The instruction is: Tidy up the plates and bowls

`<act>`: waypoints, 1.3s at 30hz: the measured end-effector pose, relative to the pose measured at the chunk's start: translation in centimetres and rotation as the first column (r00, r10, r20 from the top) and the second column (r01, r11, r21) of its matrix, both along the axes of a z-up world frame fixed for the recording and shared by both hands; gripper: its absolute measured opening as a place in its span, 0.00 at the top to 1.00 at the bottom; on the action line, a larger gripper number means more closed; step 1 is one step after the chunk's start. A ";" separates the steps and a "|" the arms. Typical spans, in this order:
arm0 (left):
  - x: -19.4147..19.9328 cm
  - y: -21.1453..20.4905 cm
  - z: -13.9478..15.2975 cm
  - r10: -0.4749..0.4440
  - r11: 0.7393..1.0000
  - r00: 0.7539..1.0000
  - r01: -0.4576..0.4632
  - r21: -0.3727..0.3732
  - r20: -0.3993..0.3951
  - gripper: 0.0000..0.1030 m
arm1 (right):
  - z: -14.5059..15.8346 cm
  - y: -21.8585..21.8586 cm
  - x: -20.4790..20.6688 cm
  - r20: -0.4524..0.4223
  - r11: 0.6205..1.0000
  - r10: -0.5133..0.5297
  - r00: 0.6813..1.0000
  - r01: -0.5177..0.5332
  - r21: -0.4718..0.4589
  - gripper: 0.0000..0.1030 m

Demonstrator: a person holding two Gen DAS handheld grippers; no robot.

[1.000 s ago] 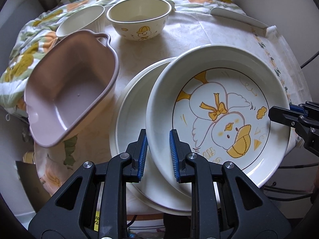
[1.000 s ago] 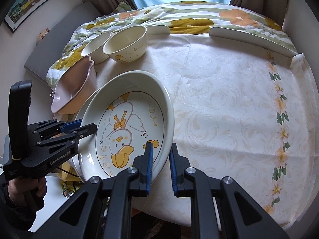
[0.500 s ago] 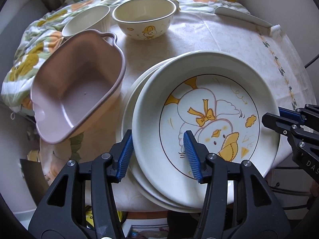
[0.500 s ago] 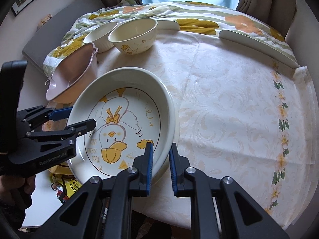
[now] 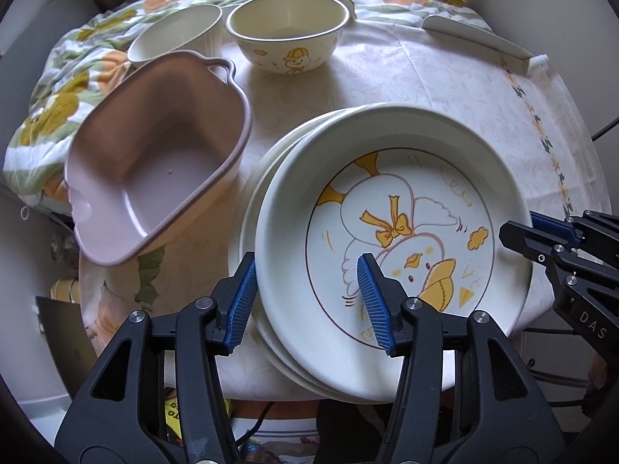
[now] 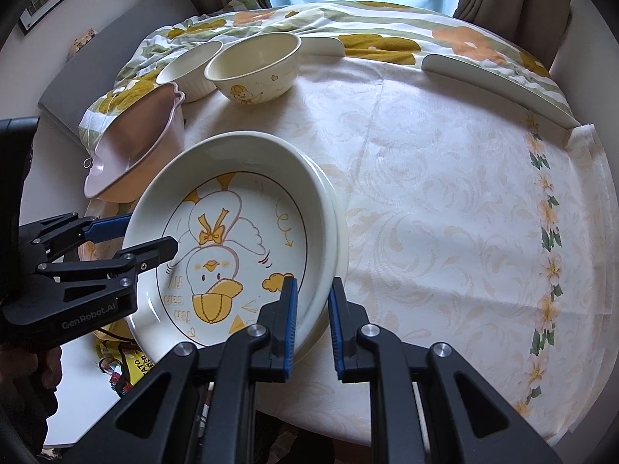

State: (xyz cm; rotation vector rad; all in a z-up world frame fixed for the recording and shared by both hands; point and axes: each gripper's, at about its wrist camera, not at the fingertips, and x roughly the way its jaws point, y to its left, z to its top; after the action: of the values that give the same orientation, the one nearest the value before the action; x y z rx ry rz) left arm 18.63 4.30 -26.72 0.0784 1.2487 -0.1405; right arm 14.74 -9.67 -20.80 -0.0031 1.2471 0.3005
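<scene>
Two plates are stacked at the near edge of the table (image 6: 445, 201): the duck plate (image 5: 390, 247) sits nested in a plain plate (image 5: 255, 208), whose rim shows along the left and near sides. The left gripper (image 5: 307, 301) is spread wide, its fingers apart on either side of the duck plate's near rim, one outside and one over the printed face; neither pad appears to press on it. The right gripper (image 6: 312, 323) straddles the far side of the same rim, one finger inside the duck plate and one outside by the plain plate's edge, with a gap visible on the outer side; whether the inner pad touches the rim I cannot tell.

A pink basin (image 5: 154, 158) sits tilted just left of the stack, overhanging the table edge. Beyond it stand a duck bowl (image 5: 288, 33) and a ribbed bowl (image 5: 174, 34), just beside each other, near the flowered cloth (image 6: 348, 31). A white strip (image 6: 499, 89) lies along the table's far right side.
</scene>
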 end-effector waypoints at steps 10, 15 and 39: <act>0.3 -0.9 0.6 -0.024 0.999 0.999 0.023 0.034 0.024 0.30 | -0.2 -0.3 0.2 -0.008 1.000 -0.009 1.000 0.009 0.009 0.86; 0.4 -1.0 0.8 -0.020 1.000 0.999 0.020 0.024 0.026 0.30 | -0.1 -0.4 0.2 -0.009 1.000 -0.015 1.000 0.015 0.020 0.86; -2.9 9.6 12.6 0.450 0.892 0.834 -0.434 -0.123 0.319 0.00 | 10.4 3.4 6.0 0.216 0.949 0.231 0.949 -0.269 0.166 0.00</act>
State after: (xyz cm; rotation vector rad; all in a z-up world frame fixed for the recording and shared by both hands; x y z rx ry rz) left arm 15.69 13.86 -14.09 -0.2216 0.8866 0.2426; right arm 20.79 -6.30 -10.37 -0.0241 1.0191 0.6288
